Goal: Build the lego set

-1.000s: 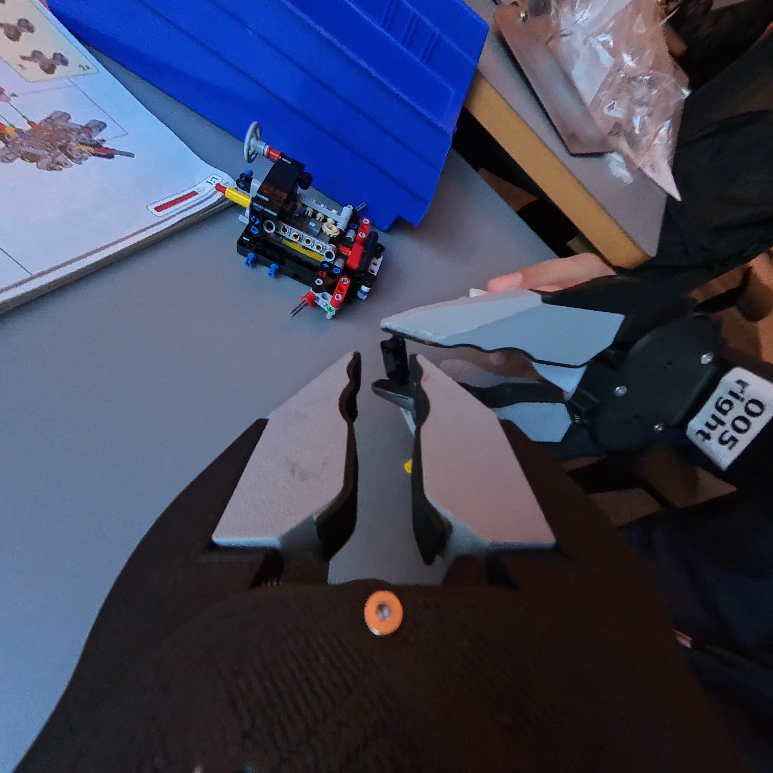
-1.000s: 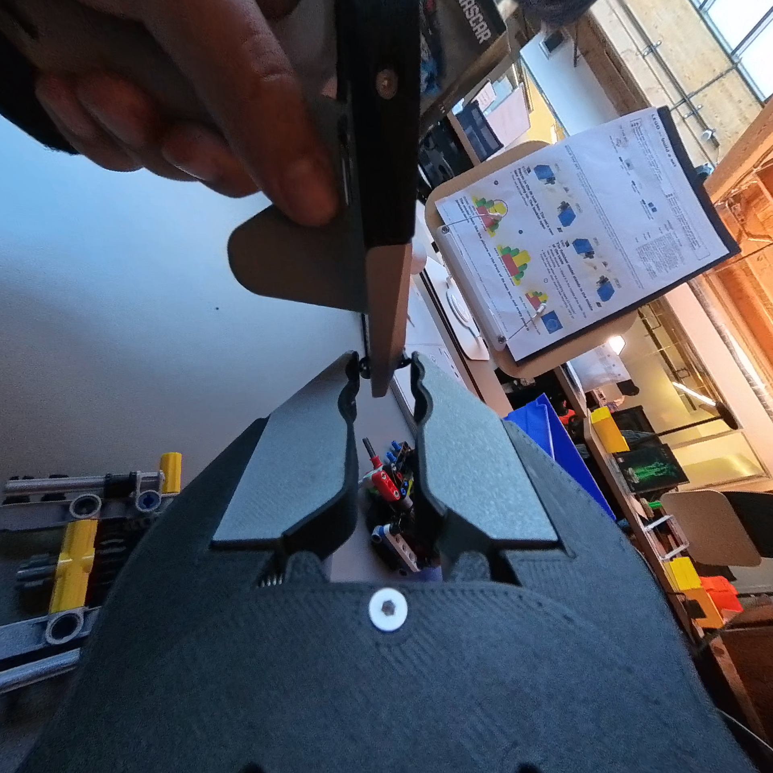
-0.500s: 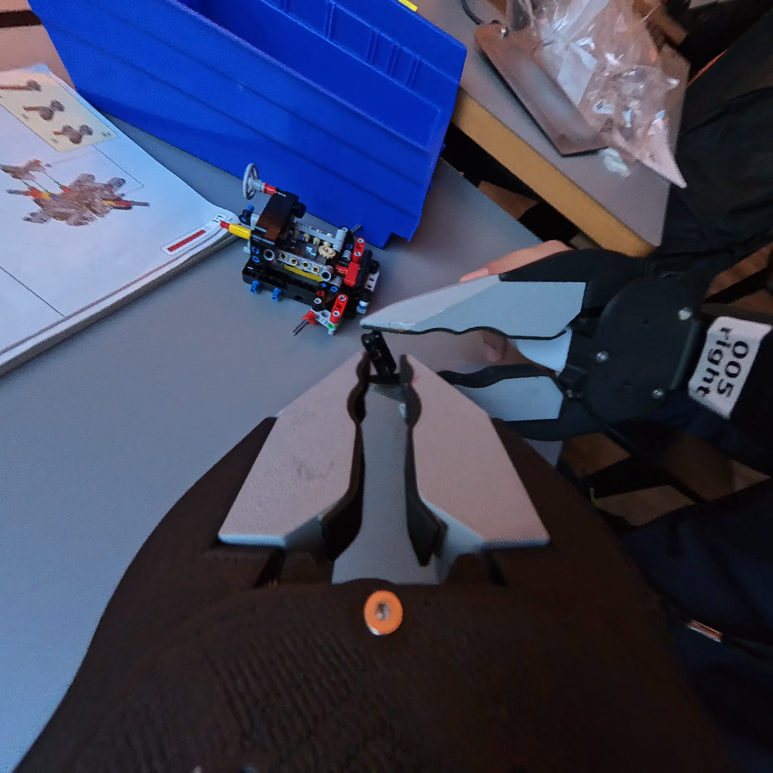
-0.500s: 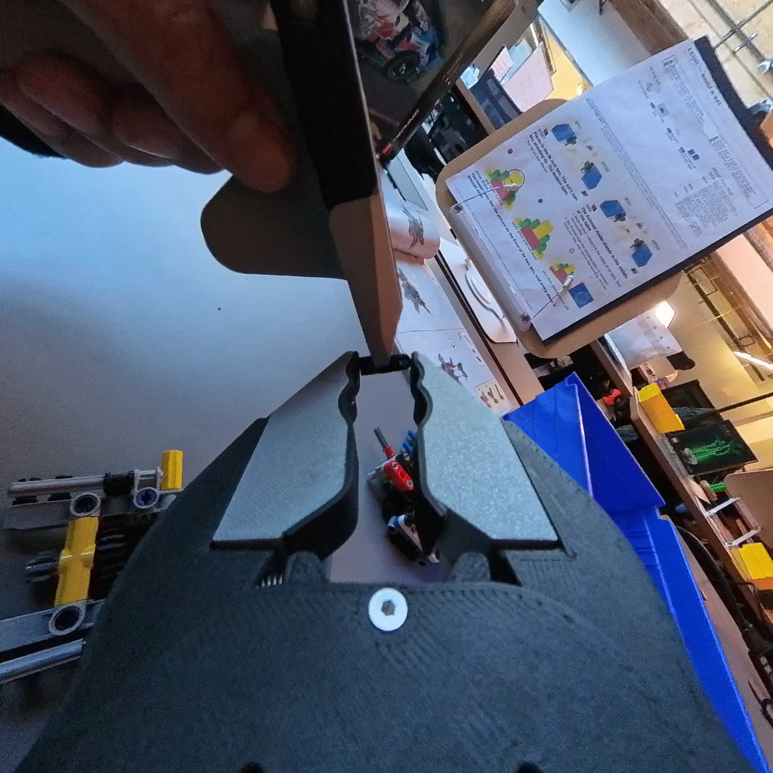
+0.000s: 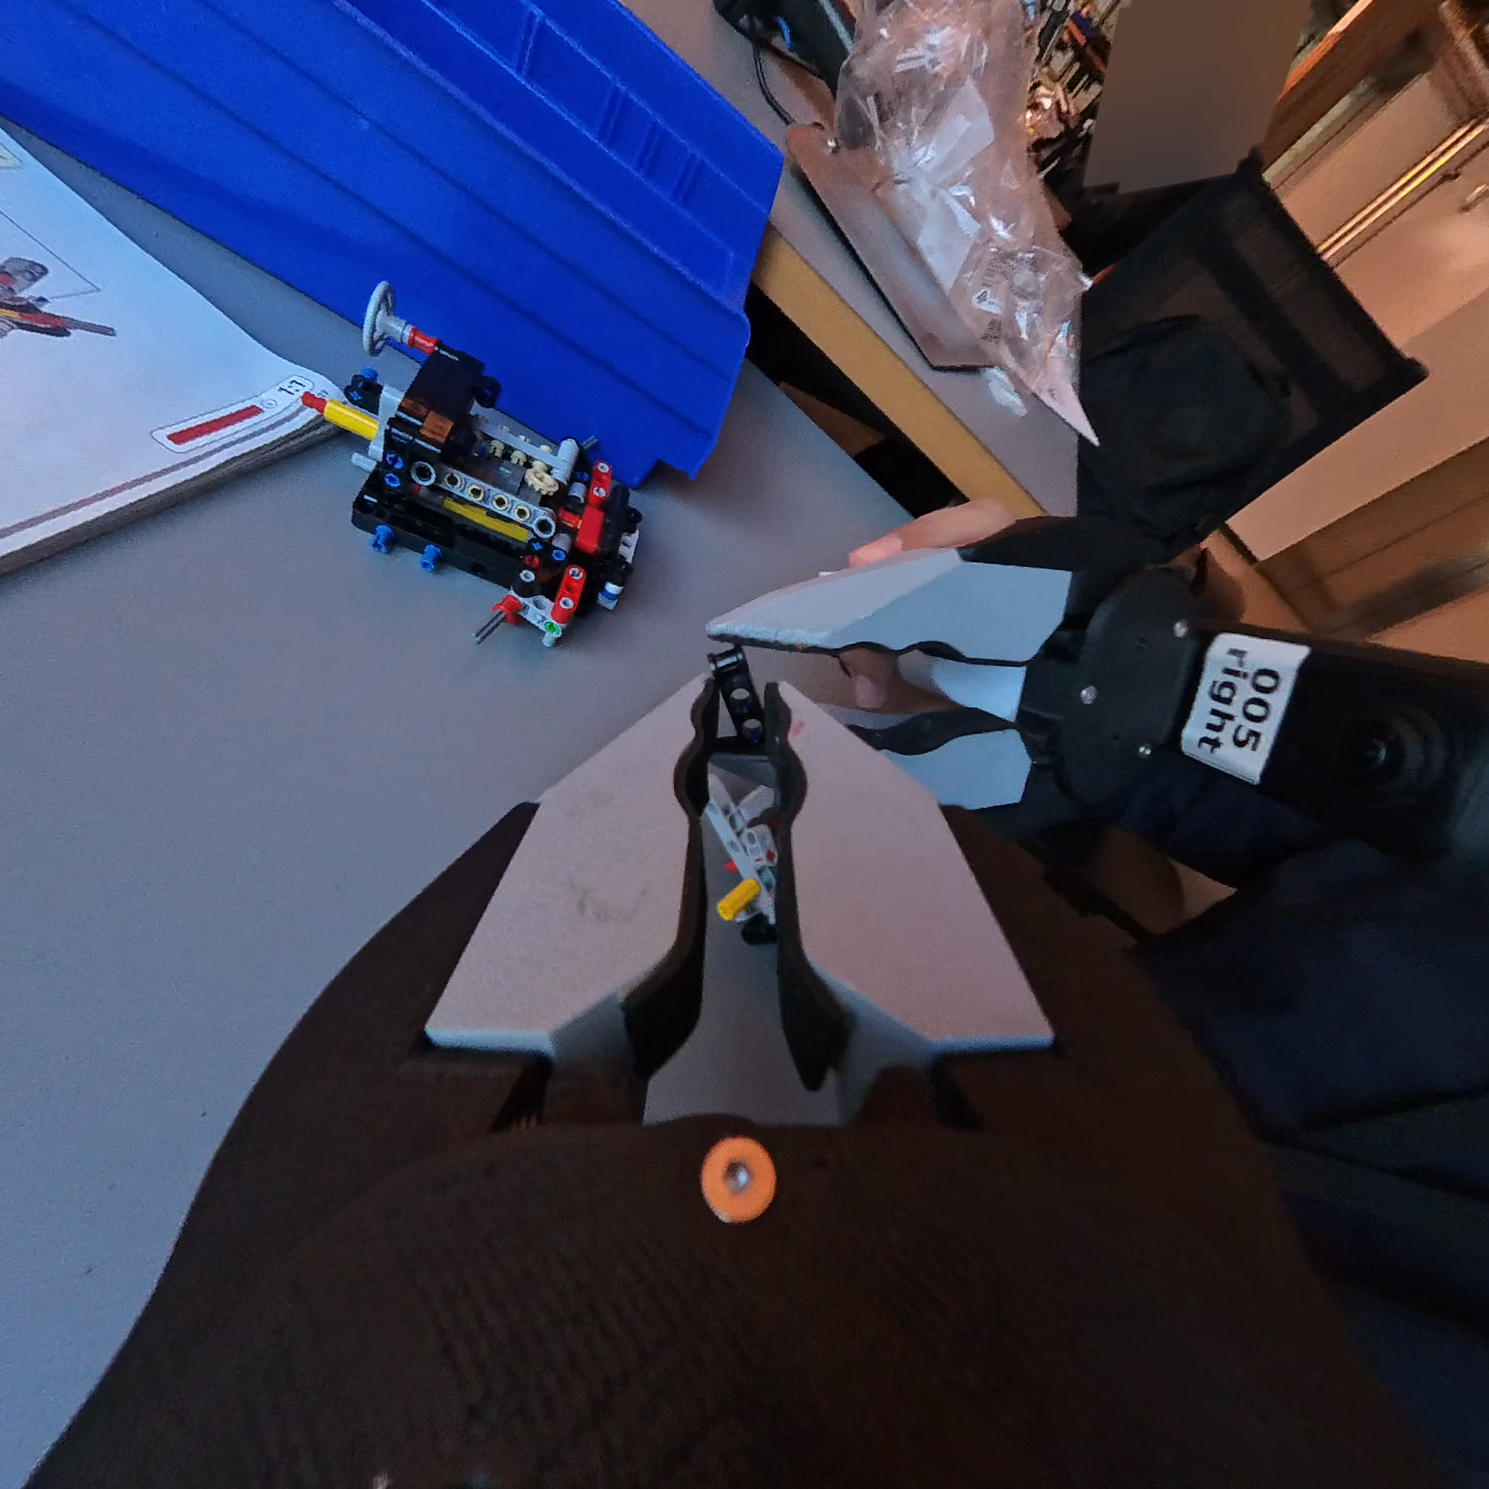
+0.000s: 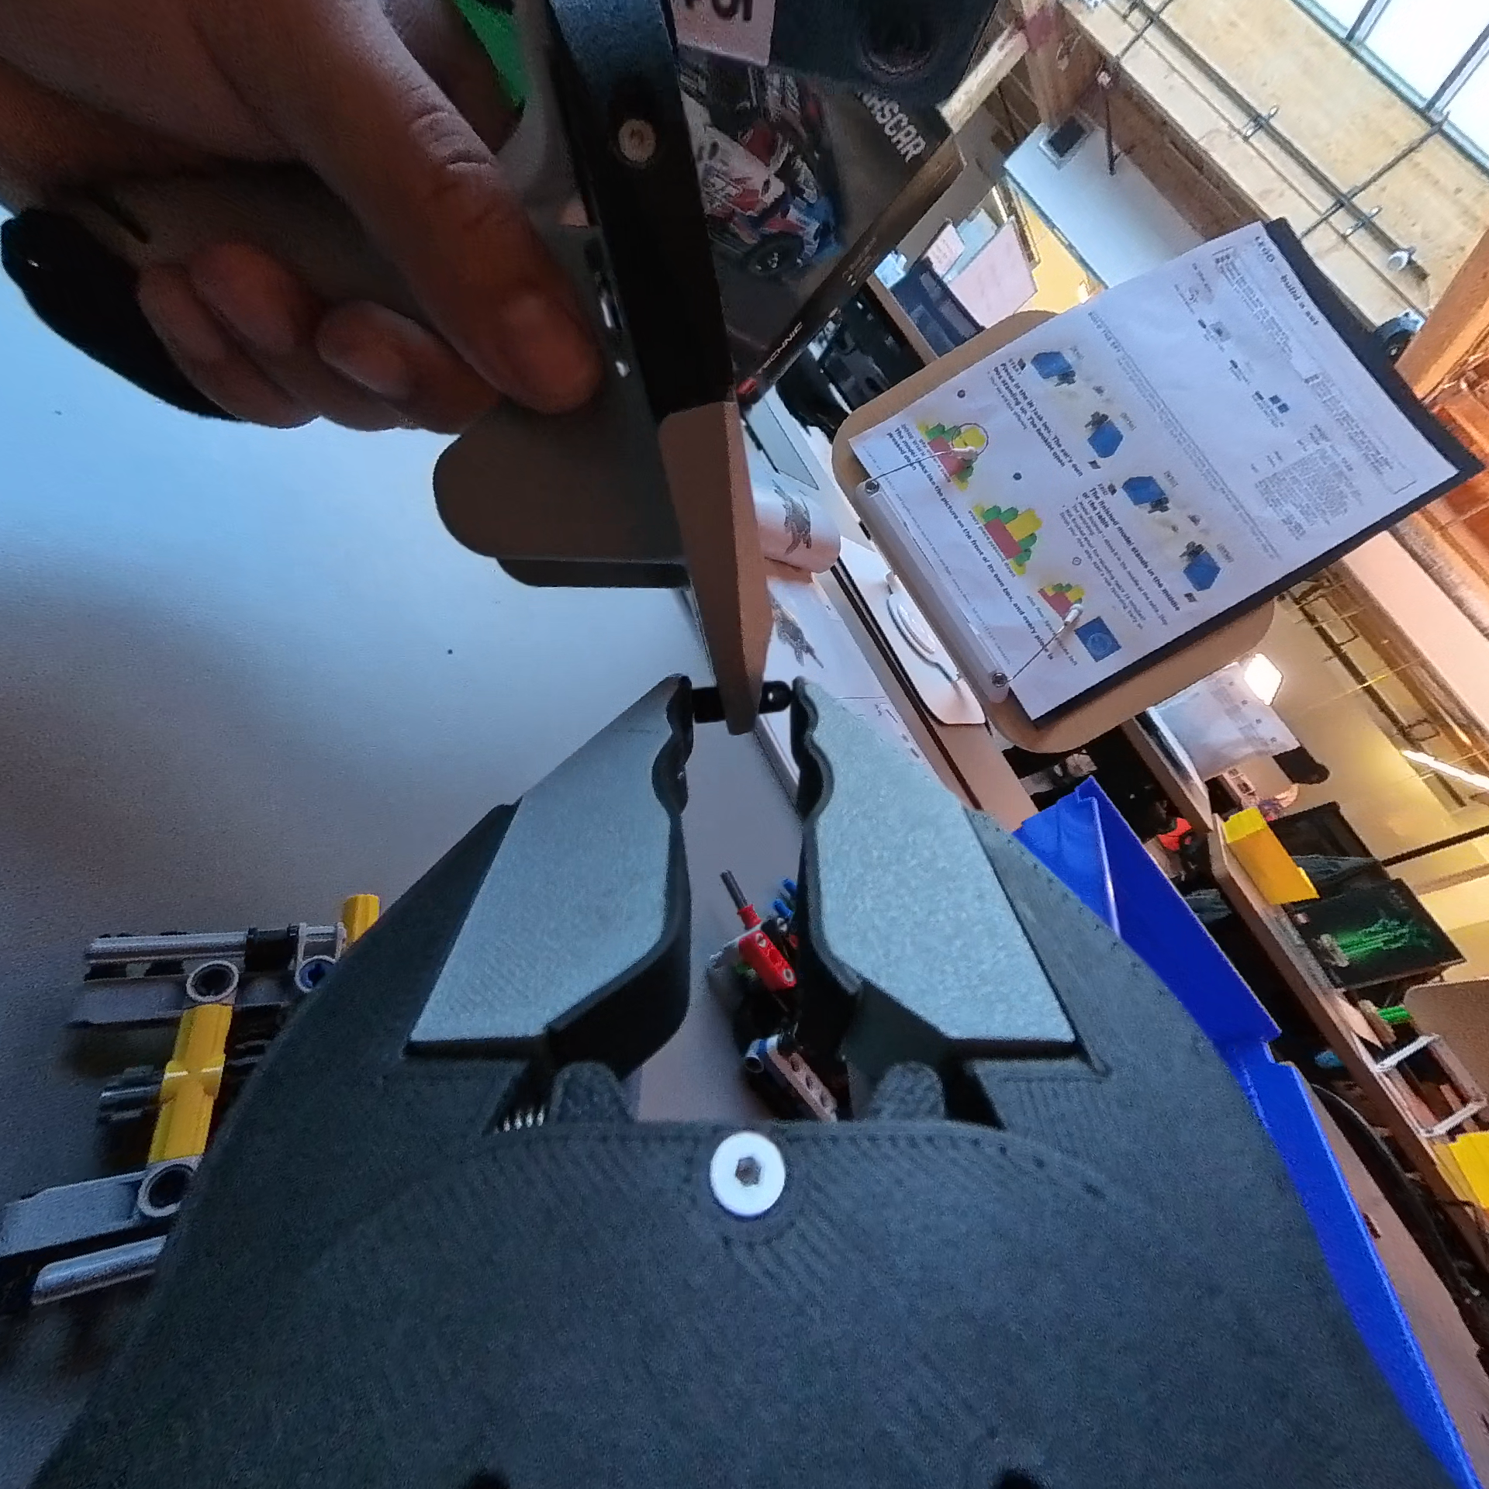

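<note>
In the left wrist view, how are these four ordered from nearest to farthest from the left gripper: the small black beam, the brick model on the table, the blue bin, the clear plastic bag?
1. Small black beam: between the left gripper fingertips.
2. Brick model: on the table, ahead to the left.
3. Blue bin: behind the model.
4. Clear plastic bag: on the next table, far right.

Glossy blue plastic bin (image 5: 451,161)

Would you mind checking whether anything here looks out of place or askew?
Little stands out. One small black beam is clamped by both the left hand-held gripper and the right hand-held gripper; a clear plastic bag lies crumpled nearby.
</note>
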`<action>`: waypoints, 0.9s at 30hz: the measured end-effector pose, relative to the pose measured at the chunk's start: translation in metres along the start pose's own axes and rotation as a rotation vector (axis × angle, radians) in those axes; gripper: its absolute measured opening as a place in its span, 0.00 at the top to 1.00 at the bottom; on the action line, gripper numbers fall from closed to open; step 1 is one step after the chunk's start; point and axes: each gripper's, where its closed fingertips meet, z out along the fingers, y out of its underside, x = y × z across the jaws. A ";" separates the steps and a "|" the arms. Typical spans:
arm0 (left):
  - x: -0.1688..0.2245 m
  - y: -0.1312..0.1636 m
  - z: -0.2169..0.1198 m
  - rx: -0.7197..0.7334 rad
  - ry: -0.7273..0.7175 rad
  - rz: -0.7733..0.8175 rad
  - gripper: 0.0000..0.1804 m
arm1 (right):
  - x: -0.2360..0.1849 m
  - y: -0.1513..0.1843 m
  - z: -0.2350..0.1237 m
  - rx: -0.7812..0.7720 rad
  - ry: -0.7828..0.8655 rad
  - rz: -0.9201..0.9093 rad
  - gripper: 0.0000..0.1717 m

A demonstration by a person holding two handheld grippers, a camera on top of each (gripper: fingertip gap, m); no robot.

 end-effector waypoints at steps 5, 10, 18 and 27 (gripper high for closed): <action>0.003 -0.001 -0.002 0.008 0.002 0.026 0.95 | 0.006 0.004 0.000 -0.008 0.006 0.037 0.88; 0.001 -0.001 -0.001 0.019 0.007 0.020 0.96 | 0.006 0.004 0.000 -0.005 0.005 0.039 0.88; -0.010 0.006 -0.002 -0.067 -0.090 0.167 0.97 | -0.002 0.011 0.004 -0.021 -0.060 0.084 0.87; -0.038 0.065 -0.016 -0.355 -0.175 0.608 0.97 | -0.031 0.031 -0.045 -0.089 -0.415 0.442 0.73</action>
